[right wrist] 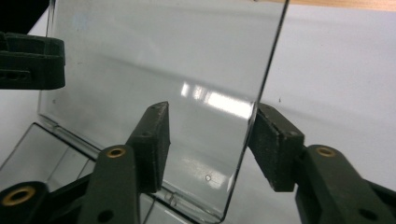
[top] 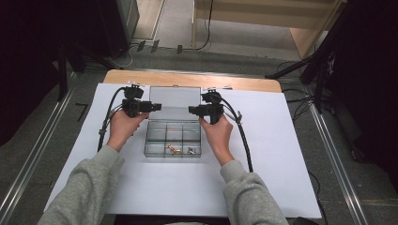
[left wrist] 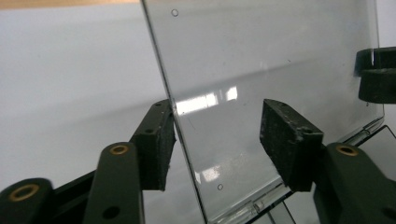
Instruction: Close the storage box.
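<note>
One clear plastic box (top: 172,138) on the white sheet (top: 281,140) mid-table, six compartments, lid (top: 172,102) raised upright at the back. Two small metal parts in the front row: one brass-coloured piece (top: 172,149), one silvery piece (top: 191,151), in neighbouring compartments. Two grippers, one at each side edge of the lid. Left gripper (left wrist: 217,135) partly open, one pad touching the lid edge, the other apart. Right gripper (right wrist: 209,140) likewise partly open astride the opposite edge; firm hold not discernible.

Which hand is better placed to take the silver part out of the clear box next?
Probably right: the silver part lies in the front right compartment, just beside the right hand. The left gripper is across the box.
</note>
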